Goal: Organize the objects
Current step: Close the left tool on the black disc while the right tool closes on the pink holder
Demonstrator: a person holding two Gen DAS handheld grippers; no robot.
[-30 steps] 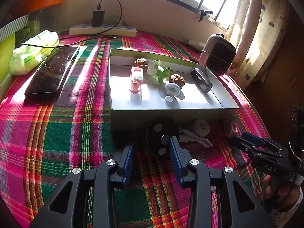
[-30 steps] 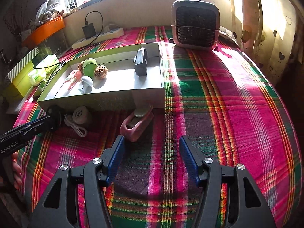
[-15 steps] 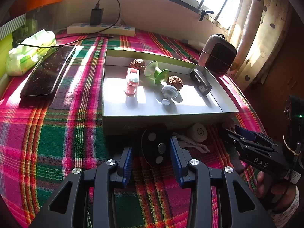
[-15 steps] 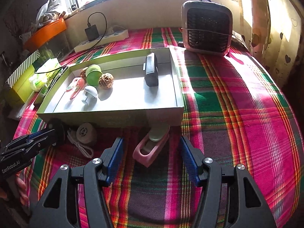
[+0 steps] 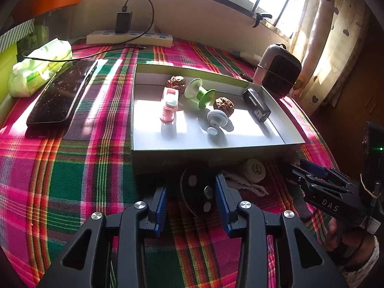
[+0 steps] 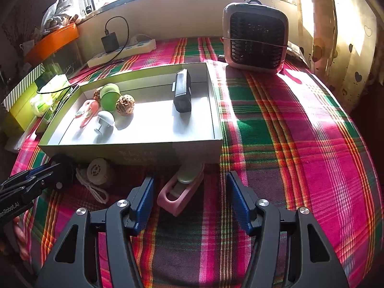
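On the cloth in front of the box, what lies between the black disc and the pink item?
A white round reel with its white cord, seen in the right wrist view, lies between black disc and pink item.

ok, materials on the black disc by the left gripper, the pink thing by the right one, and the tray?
Black disc: looks like matte hard plastic, smooth, with pale round insets; could be rubbery.
Pink thing: likely moulded plastic or silicone, with soft rounded edges and a dull sheen.
Tray: seems to be cardboard, with thin folded walls, a white matte inside and a green printed outside.
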